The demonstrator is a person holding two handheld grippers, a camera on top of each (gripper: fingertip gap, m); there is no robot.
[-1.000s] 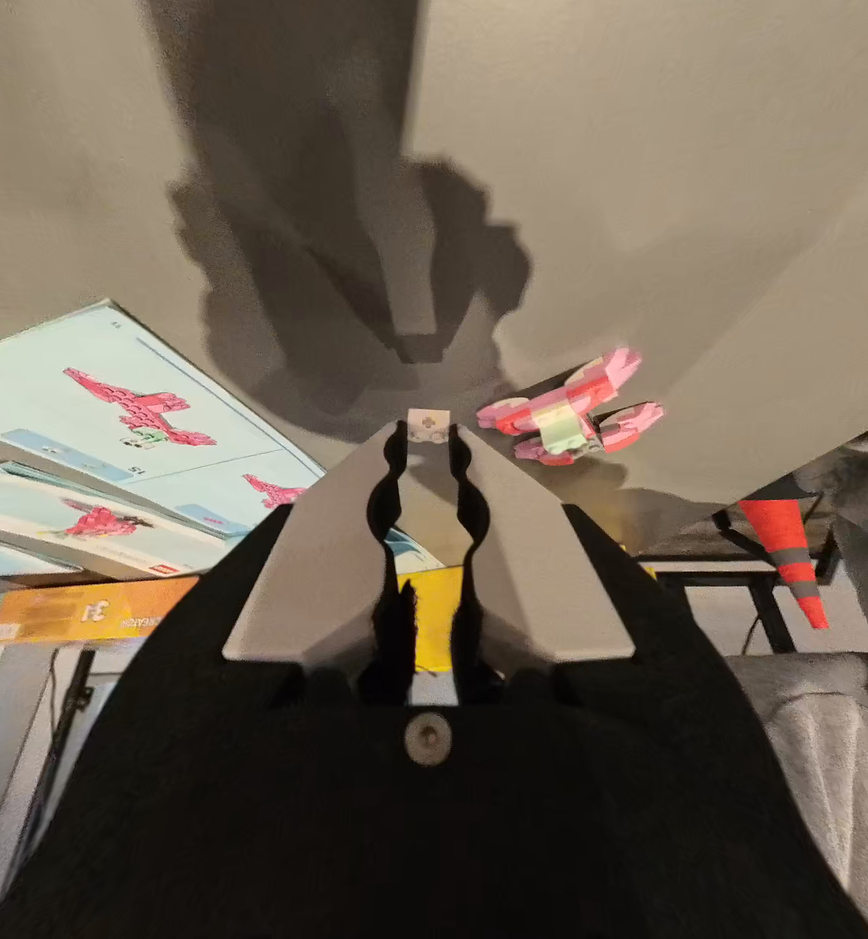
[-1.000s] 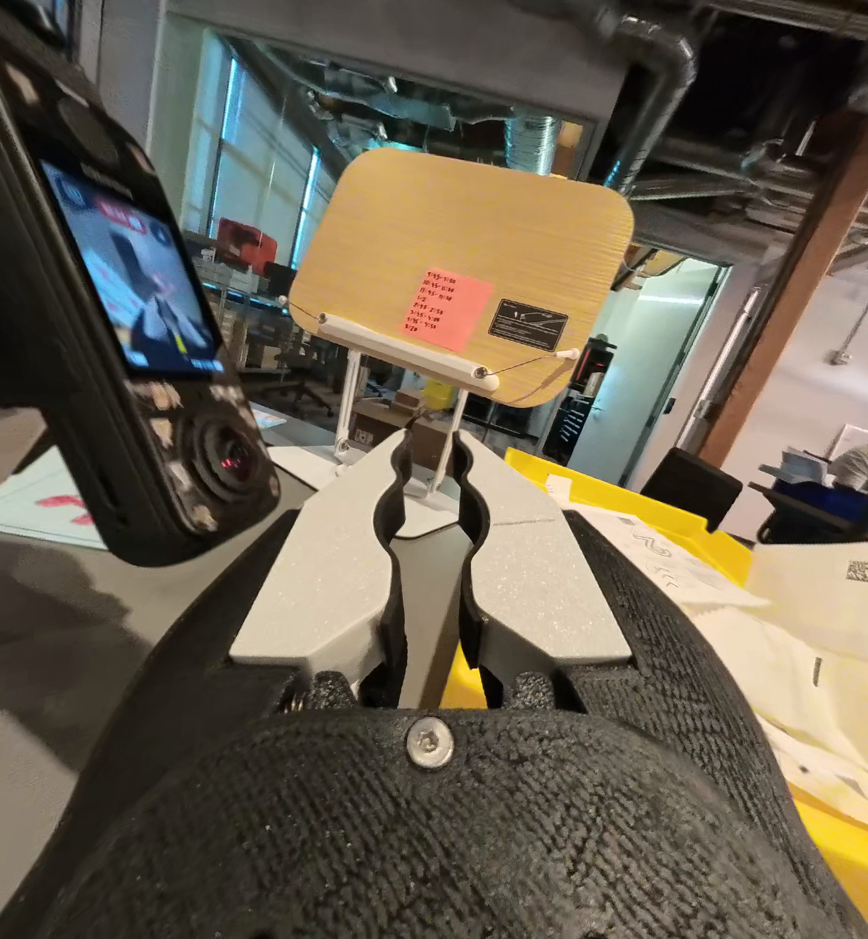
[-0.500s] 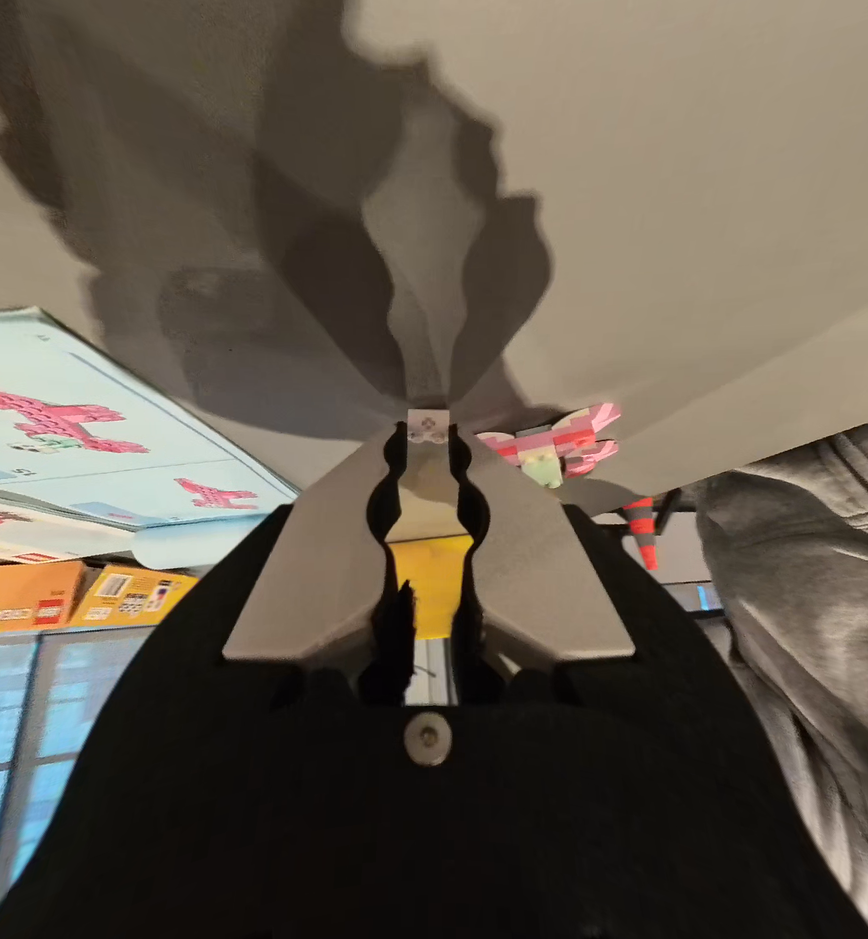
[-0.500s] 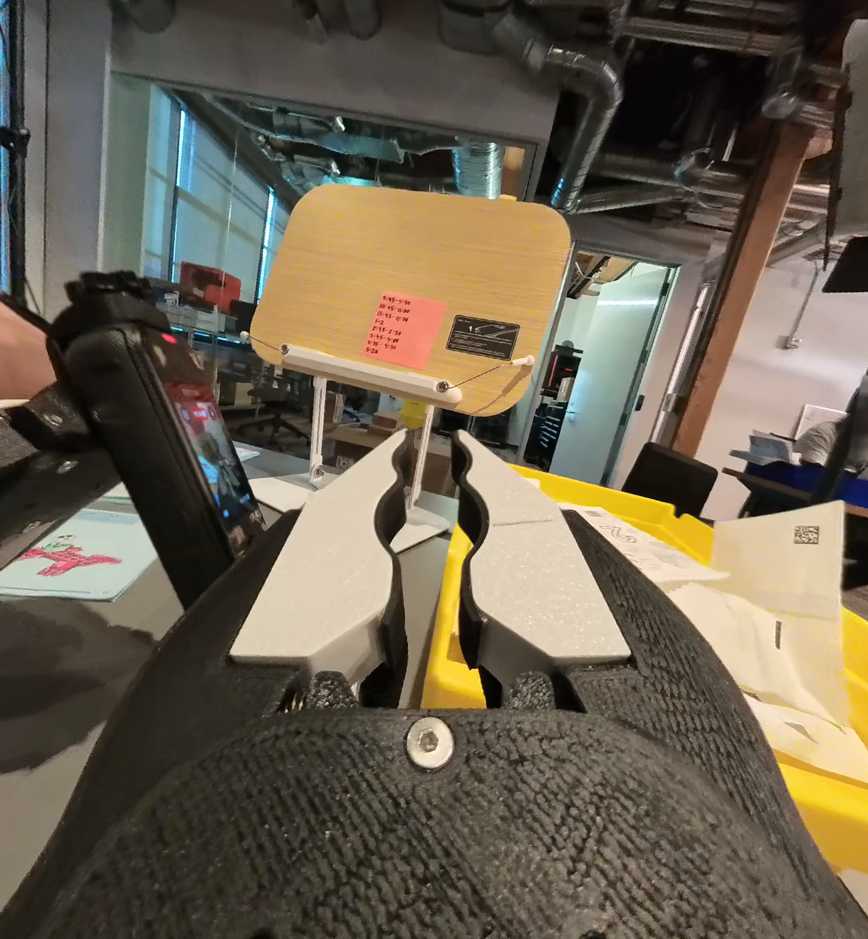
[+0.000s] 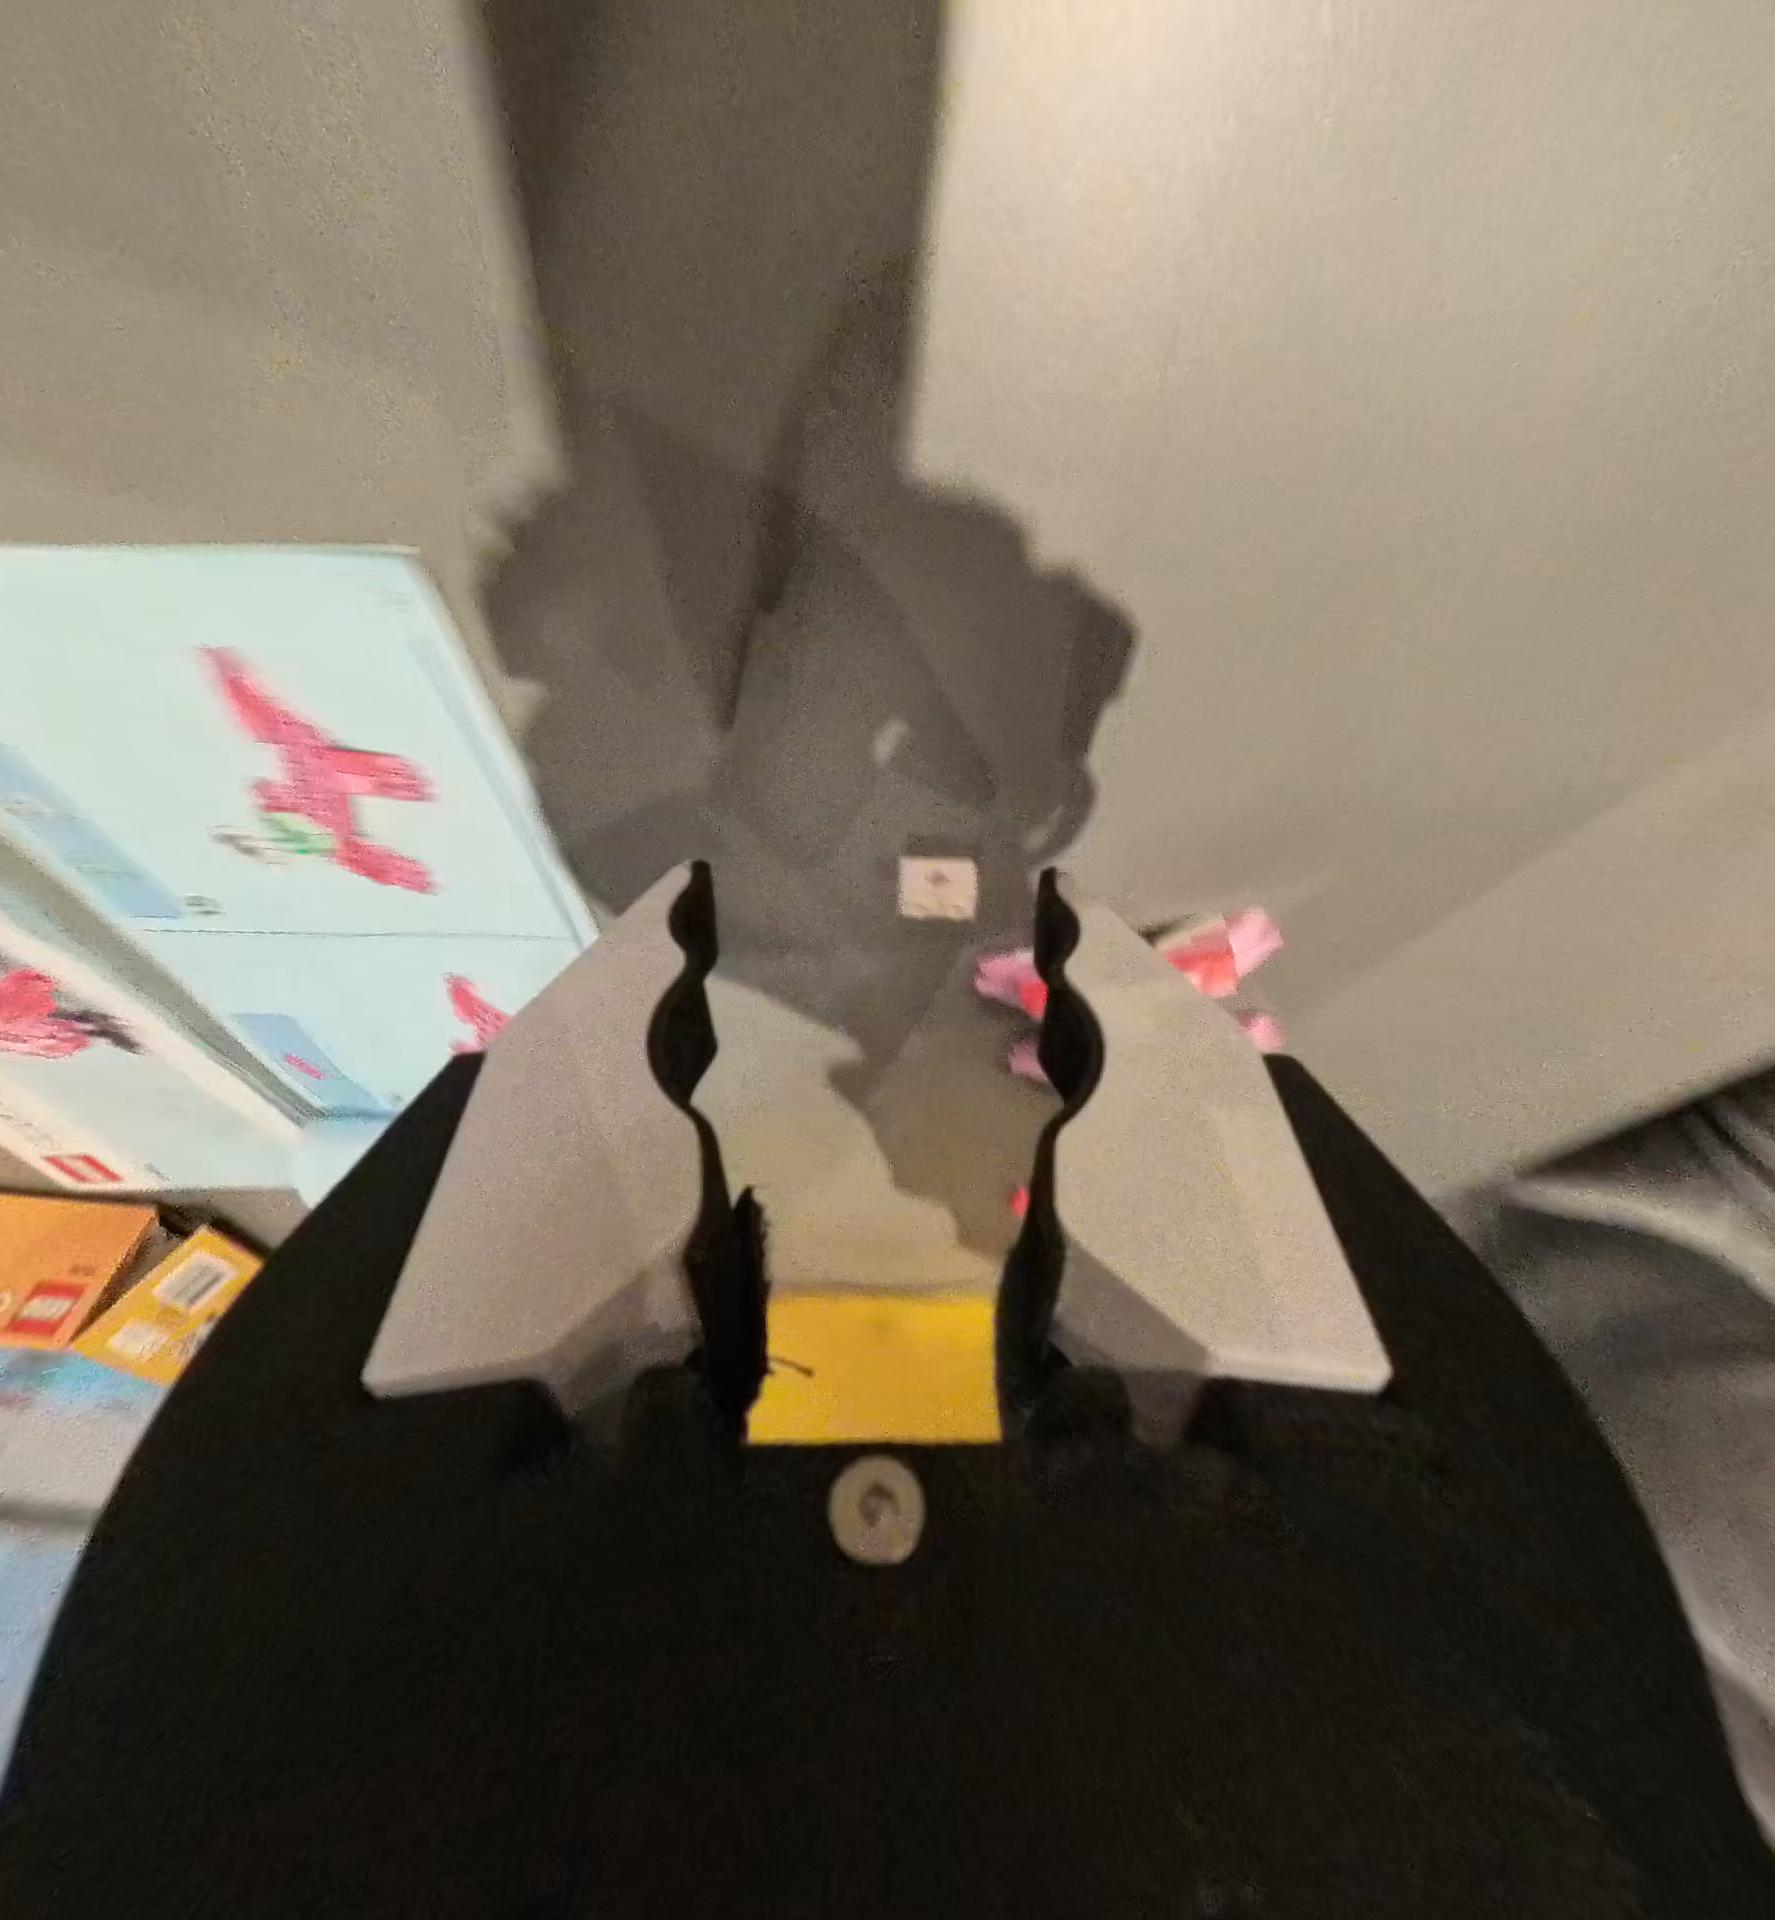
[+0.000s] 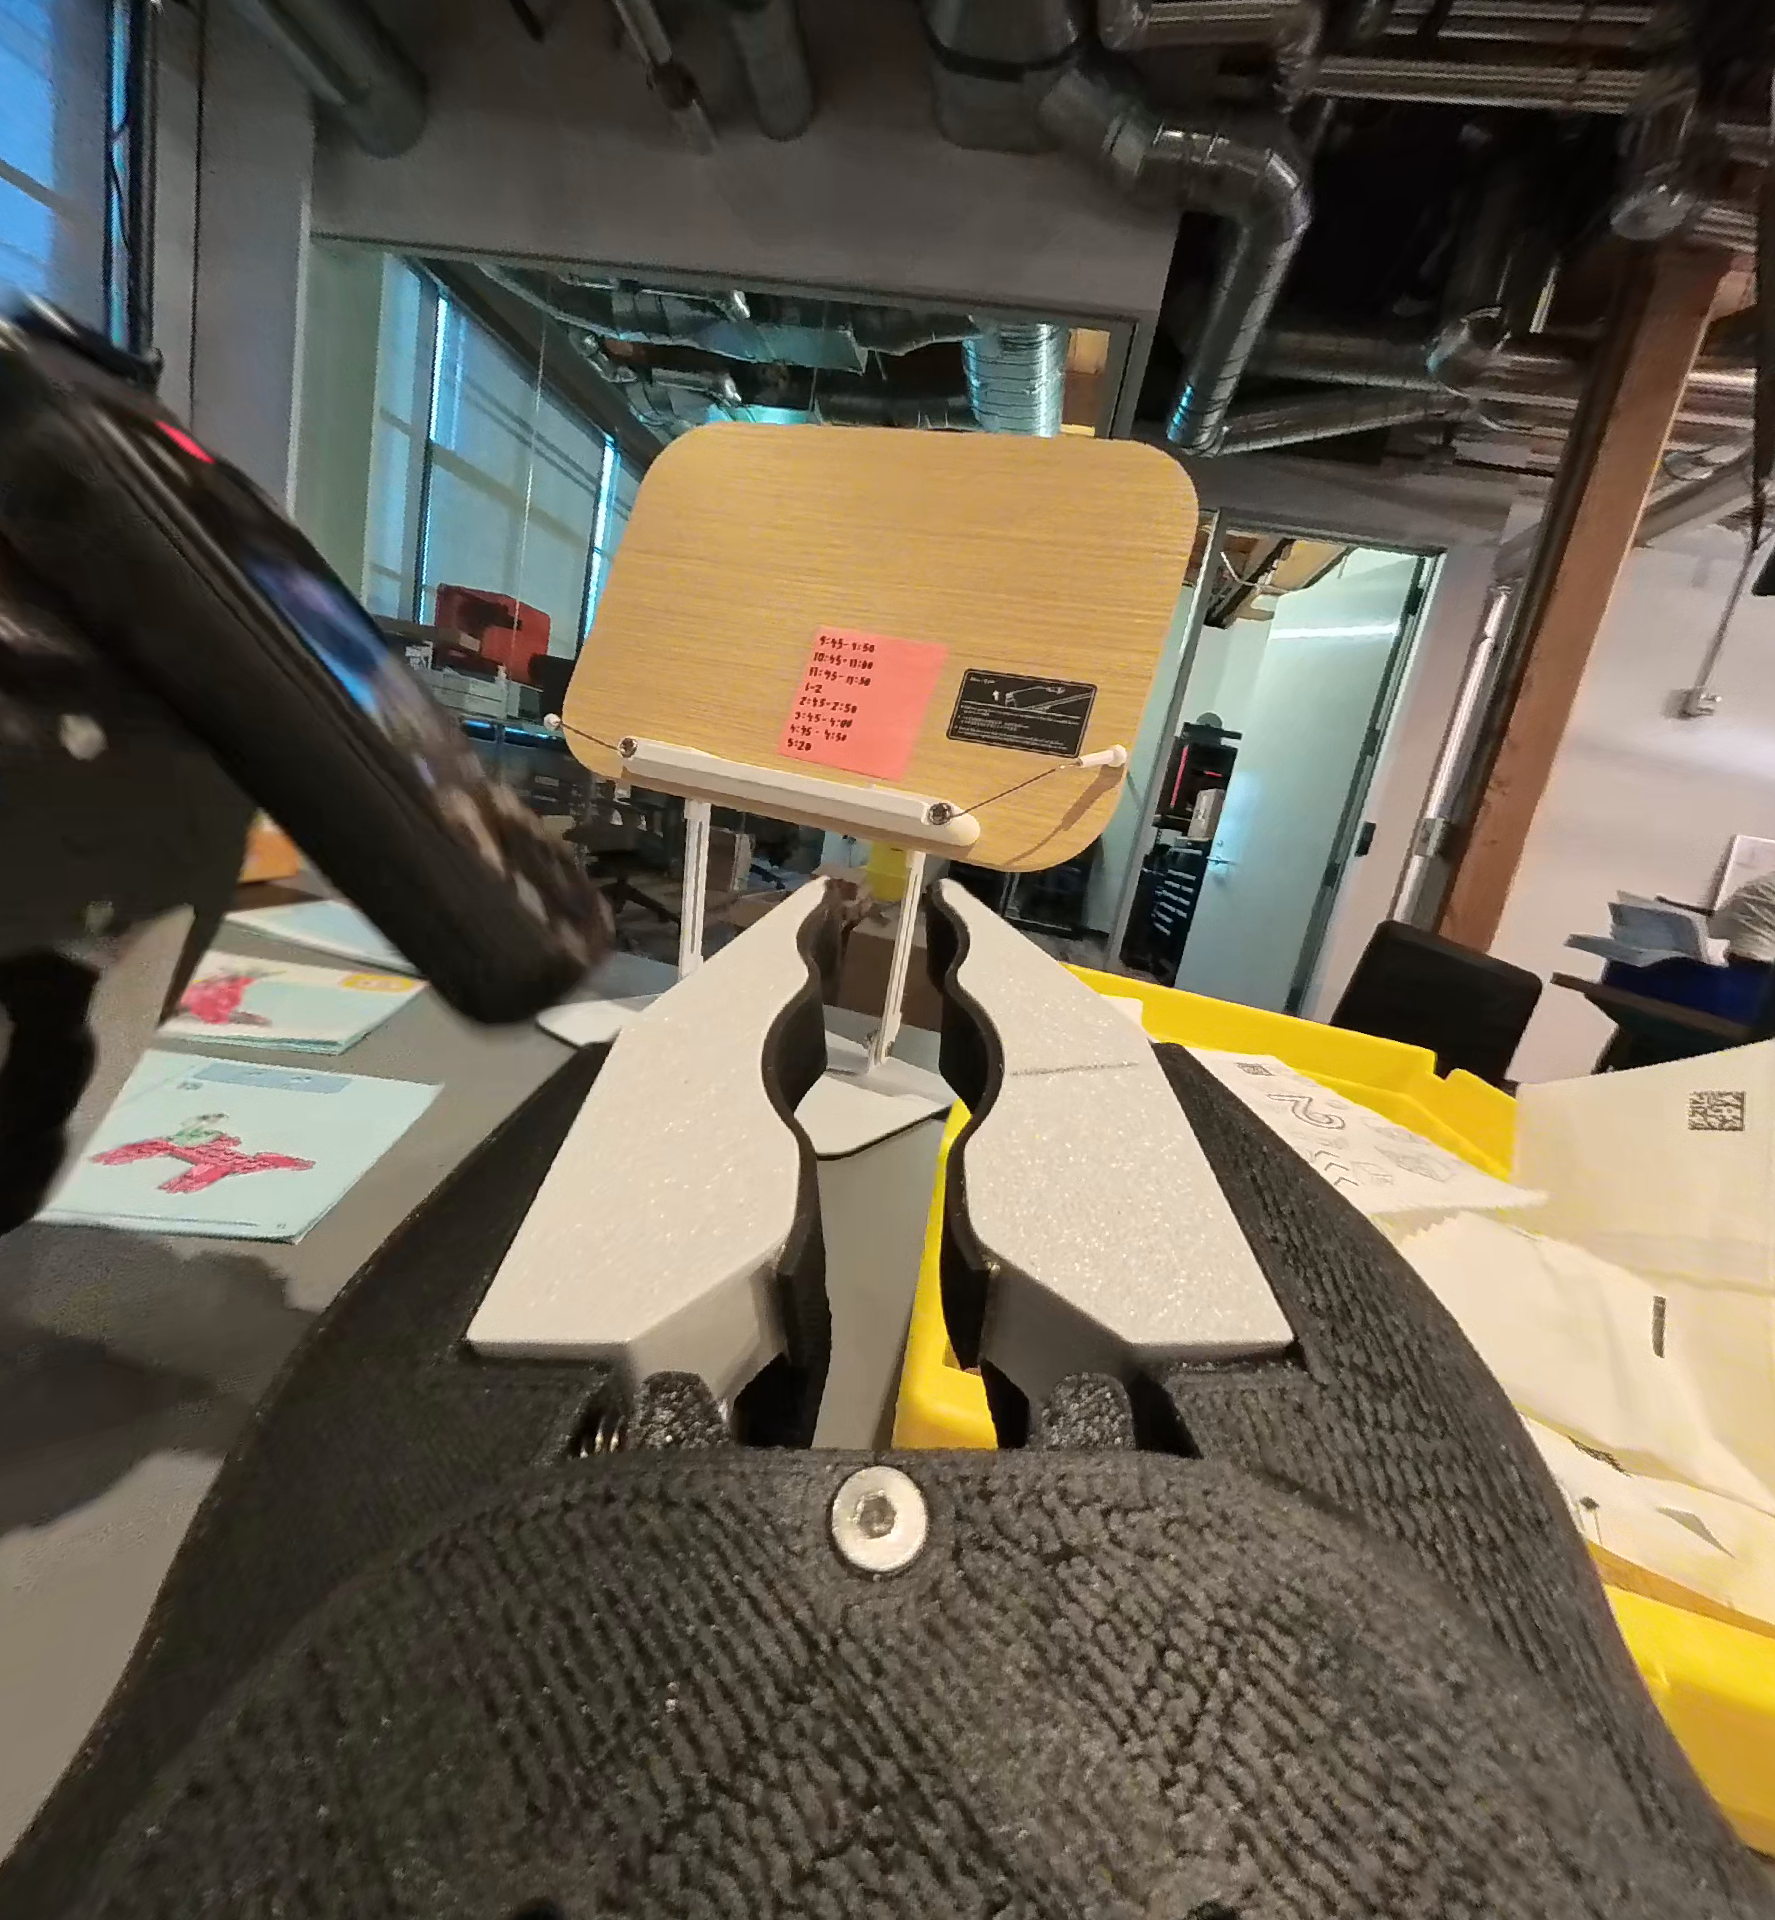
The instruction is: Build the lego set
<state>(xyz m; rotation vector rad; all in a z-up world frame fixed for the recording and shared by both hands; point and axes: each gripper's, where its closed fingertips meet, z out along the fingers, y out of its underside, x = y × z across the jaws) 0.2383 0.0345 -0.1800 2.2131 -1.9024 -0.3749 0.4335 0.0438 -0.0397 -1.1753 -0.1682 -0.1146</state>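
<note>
Small white square lego piece (image 5: 935, 889) is seen lying free on grey worktop (image 5: 1382, 468), beyond wide-spread left tool (image 5: 870, 894); right tool (image 6: 881, 906) is held empty, slightly parted.

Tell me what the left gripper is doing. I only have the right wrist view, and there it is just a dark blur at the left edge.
Observer: In its own wrist view the left gripper is open, with its jaws wide apart and nothing held.
Operator: Is there a brick near it?
Observer: Yes. A small white brick shows free just beyond the fingertips and touches neither finger.
Operator: Where is the build itself?
Observer: A pink lego model lies on the grey table. It is blurred and partly hidden behind the finger on the picture's right.
</note>
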